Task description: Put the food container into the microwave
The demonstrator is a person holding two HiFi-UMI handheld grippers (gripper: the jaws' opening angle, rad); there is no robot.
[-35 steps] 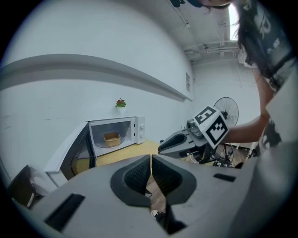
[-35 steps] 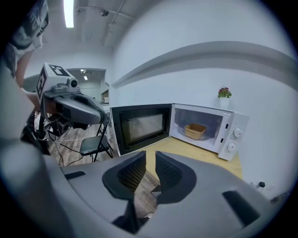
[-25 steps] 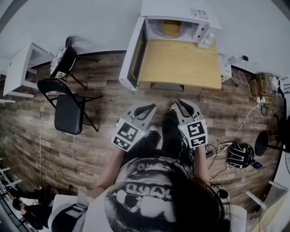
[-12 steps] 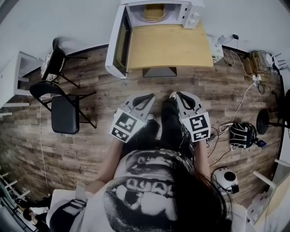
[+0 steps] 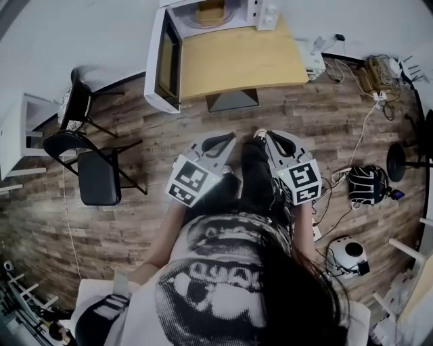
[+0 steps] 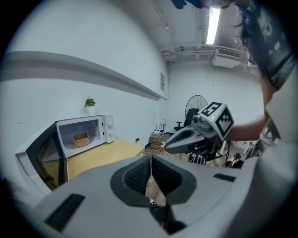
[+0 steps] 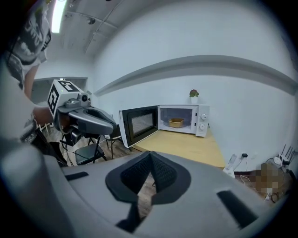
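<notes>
The white microwave (image 5: 203, 13) stands at the far end of a wooden table (image 5: 237, 61), its door (image 5: 164, 64) swung open to the left. A small tan food container (image 5: 210, 12) sits inside the cavity; it also shows as the container (image 6: 80, 138) in the left gripper view and the container (image 7: 176, 122) in the right gripper view. My left gripper (image 5: 223, 140) (image 6: 151, 160) and right gripper (image 5: 272, 137) (image 7: 150, 160) are held side by side over the floor, well short of the table. Both are shut with nothing between the pads.
Two black folding chairs (image 5: 98, 176) and a white side table (image 5: 20, 135) stand at the left. Cables, a power strip (image 5: 311, 57), a fan base (image 5: 399, 162) and gear (image 5: 365, 186) lie on the floor at the right. A small plant (image 7: 194, 94) tops the microwave.
The table and microwave have slid up and left in the head view, so they lie farther from me. Both grippers stay in front of my body, side by side.
</notes>
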